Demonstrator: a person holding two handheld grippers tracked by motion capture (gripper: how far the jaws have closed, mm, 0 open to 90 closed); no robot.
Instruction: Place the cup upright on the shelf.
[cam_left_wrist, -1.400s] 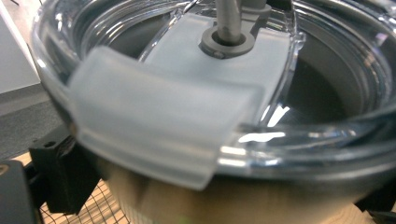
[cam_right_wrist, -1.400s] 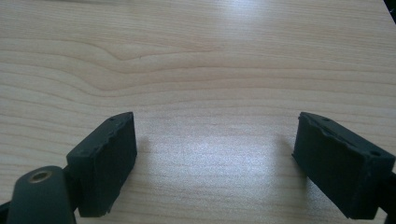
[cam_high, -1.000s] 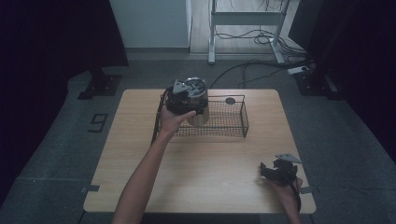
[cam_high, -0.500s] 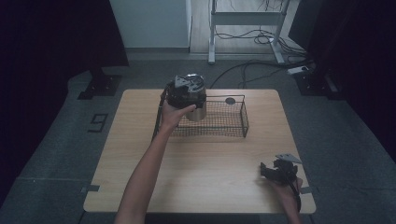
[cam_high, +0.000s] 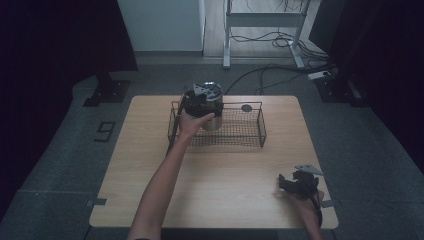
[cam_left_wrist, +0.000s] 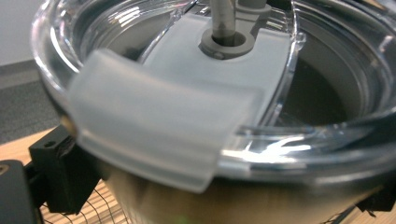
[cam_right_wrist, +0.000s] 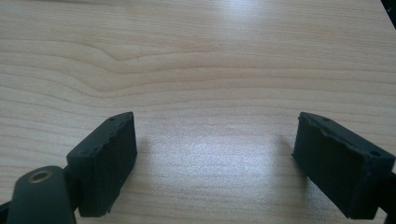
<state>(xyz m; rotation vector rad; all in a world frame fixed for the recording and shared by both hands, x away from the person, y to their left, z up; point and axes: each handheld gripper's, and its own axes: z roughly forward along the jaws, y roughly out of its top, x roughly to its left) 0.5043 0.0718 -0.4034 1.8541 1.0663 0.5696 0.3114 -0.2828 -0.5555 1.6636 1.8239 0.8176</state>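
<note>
Over the preceding second, the left gripper (cam_high: 204, 102) had carried a steel tumbler (cam_high: 212, 117) a little lower and further in over the left end of the black wire basket (cam_high: 250, 131), while the right gripper (cam_high: 295, 184) had kept its place near the table's front right corner.

Seen from above, the person's left arm stretched across the wooden table (cam_high: 145, 165), the hand wrapped around the gripper body and the tumbler upright beneath it. From the left gripper view, the tumbler's clear plastic lid (cam_left_wrist: 327, 140) with its frosted flip tab (cam_left_wrist: 154, 135) loomed close, the black jaws standing on either side of the cup's wall just under the rim and pinching it between them. Basket mesh showed below the cup, though whether its base had yet touched the basket floor could not be told; it appeared to hang slightly above or just at the wire.

The right gripper (cam_right_wrist: 215, 163) rested low over bare wood with its jaws spread wide and nothing between them.

A small dark round object (cam_high: 246, 108) lay on the table just behind the basket's far rim; what it was could not be made out.

By the look of things, the move was nearly done: the tumbler had been brought to the basket and was inside its left end. What remained, on this reading, was to set it down firmly, release the grip and draw the left hand clear.
</note>
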